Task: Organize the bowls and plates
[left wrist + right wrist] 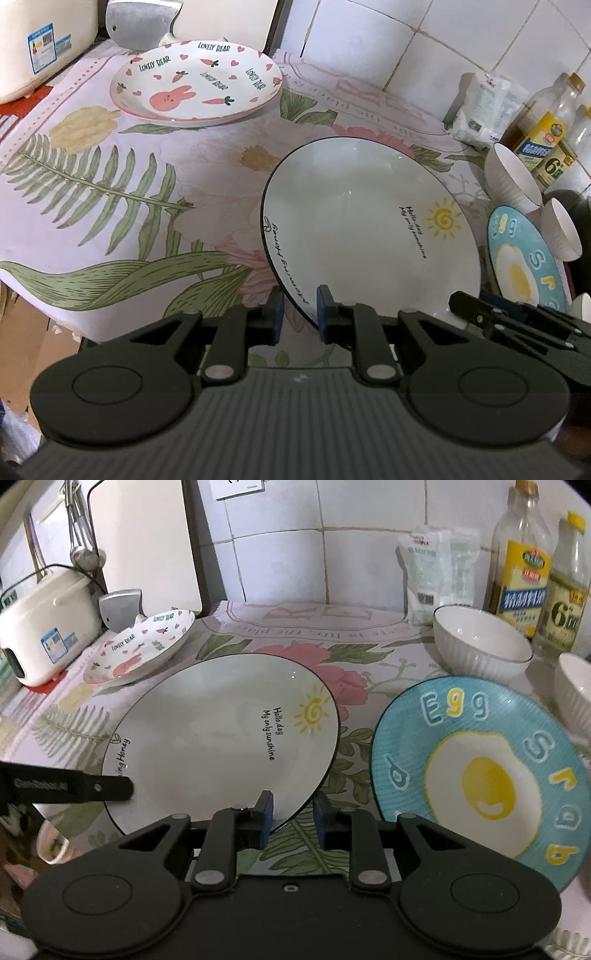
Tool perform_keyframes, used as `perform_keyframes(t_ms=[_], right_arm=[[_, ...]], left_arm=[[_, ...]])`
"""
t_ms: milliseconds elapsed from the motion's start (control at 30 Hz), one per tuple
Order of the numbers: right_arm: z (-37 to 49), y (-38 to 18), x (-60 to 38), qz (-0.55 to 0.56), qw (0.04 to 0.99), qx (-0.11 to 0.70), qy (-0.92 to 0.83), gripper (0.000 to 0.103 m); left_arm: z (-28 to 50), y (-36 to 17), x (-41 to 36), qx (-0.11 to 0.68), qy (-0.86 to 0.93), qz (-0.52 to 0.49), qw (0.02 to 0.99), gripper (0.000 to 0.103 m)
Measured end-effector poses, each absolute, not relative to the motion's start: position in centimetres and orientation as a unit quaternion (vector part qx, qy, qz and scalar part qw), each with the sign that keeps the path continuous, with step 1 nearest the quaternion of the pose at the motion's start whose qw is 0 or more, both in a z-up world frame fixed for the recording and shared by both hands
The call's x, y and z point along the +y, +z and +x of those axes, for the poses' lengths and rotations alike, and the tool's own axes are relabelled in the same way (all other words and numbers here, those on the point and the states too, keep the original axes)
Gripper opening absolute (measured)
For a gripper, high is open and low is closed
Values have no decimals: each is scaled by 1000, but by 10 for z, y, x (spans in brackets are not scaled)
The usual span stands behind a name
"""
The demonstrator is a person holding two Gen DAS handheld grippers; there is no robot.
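Floral tablecloth (pixel 280 635), sun plate (pixel 221 734), egg plate (pixel 480 771), bunny plate (pixel 144 646), bowls (pixel 480 642)

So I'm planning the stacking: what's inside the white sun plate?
Nothing lies in the white sun plate: just its printed sun and lettering. The left gripper covers part of its near-left rim, so that patch is unseen.

soft daylight — sharp, edges warped

Sun-printed white plate (pixel 221 734) flat between rabbit plate (pixel 144 646) and egg plate (pixel 480 771)
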State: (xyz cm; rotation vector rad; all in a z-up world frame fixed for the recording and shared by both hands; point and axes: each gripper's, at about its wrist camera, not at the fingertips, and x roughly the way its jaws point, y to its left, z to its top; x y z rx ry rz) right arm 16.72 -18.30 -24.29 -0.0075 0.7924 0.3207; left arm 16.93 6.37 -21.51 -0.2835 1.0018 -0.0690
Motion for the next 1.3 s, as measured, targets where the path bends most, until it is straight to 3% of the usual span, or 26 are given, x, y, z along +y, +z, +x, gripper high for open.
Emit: perform_keyframes(t_ms=[67, 167, 300, 767, 933, 1000, 1300], right_arm=[[162, -237, -188, 2, 912, 378, 157, 35], [150, -225, -199, 18, 915, 370, 158, 53], [133, -204, -218, 28, 923, 352, 155, 65], [64, -142, -288, 30, 947, 292, 133, 73], [41, -132, -305, 28, 954, 275, 120, 77], [31, -128, -314, 33, 959, 261, 107, 83], [-1, -128, -360, 54, 969, 229, 74, 85]], left_arm=[[164, -206, 64, 477, -38, -125, 869, 23], [154, -189, 63, 469, -44, -112, 875, 33], [141, -163, 56, 455, -64, -95, 883, 42], [97, -102, 3, 438, -117, -24, 891, 64], [85, -94, -18, 430, -135, -17, 893, 72], [80, -91, -27, 427, -139, -16, 894, 75], [63, -96, -74, 412, -155, -4, 898, 87]])
